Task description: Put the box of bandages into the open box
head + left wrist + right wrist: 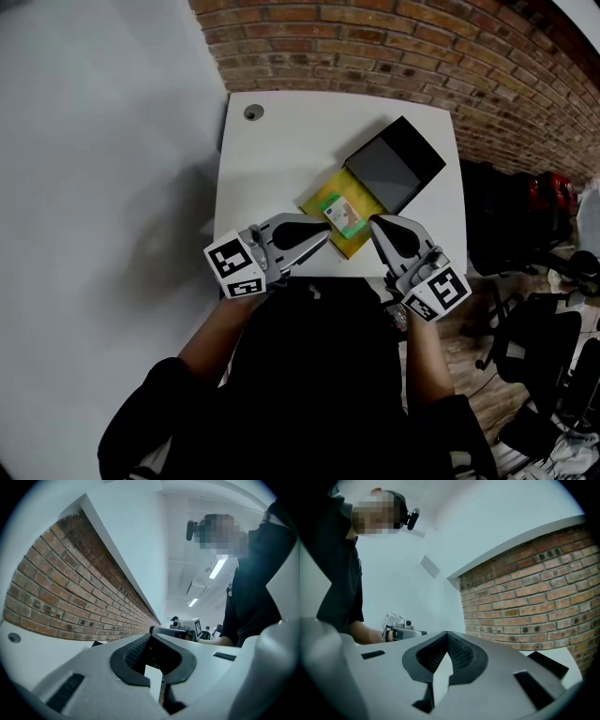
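A pale grey wall [94, 141] fills the left side, and a red brick wall [375, 47] runs behind the far edge of the square white table [272, 159]. A small round grey grommet [253, 112] is set in the table top near its far left corner.

The left gripper [323, 241], grey with black jaw pads and a white marker cube, hangs over the near edge of the table, left of the middle. Its tips point right, at the near left side of the open box. In the left gripper view its jaws stand together at the tips with nothing between them.

The open box [321, 201], a shallow yellow tray with a flat black lid [394, 164] folded back, sits near the middle of the table. The tray is toward the near edge and the lid reaches toward the far right corner. The box of bandages [345, 216], small, white and green, lies flat on the yellow inside of the tray, between the two grippers' tips and apart from both.

The right gripper [374, 222], of the same make, is over the near right corner. Its tips are just beside the tray's right side, though contact cannot be told. Its jaws are closed tight and empty. Dark office chairs [525, 328] stand on the floor beyond the table's right edge.
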`<control>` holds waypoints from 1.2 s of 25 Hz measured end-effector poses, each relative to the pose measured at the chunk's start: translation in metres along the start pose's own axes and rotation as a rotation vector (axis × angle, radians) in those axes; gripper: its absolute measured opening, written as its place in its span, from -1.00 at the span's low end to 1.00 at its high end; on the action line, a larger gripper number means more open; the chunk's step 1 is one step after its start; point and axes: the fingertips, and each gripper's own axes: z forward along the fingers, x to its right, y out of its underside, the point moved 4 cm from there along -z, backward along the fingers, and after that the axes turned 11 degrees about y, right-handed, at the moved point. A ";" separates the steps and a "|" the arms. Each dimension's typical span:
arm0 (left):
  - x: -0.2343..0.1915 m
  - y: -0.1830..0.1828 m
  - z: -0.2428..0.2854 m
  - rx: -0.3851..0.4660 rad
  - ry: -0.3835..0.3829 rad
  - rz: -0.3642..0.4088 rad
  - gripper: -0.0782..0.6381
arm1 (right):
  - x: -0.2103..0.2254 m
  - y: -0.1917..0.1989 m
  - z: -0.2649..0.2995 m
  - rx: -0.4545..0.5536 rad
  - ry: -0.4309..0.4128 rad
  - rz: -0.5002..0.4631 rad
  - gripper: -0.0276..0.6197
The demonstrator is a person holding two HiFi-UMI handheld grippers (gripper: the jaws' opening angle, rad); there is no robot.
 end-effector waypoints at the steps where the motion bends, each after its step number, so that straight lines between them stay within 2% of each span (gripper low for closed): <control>1: 0.002 -0.003 0.003 -0.002 0.002 0.010 -0.74 | 0.001 -0.002 -0.008 0.026 -0.006 0.020 -0.90; 6: 0.012 -0.007 0.016 -0.005 -0.001 0.034 -0.74 | 0.018 -0.002 -0.050 0.135 -0.041 0.162 -0.90; 11: 0.029 -0.007 0.038 -0.027 -0.021 0.042 -0.74 | 0.030 -0.014 -0.093 0.220 -0.105 0.159 -0.90; 16: 0.063 0.010 0.073 -0.047 -0.023 0.036 -0.74 | 0.031 -0.010 -0.136 0.195 -0.180 0.140 -0.90; 23: 0.120 0.042 0.121 -0.057 -0.029 0.009 -0.74 | 0.033 0.006 -0.209 0.180 -0.224 0.138 -0.90; 30: 0.175 0.069 0.130 -0.097 -0.071 -0.006 -0.74 | 0.015 0.026 -0.252 0.193 -0.269 0.166 -0.90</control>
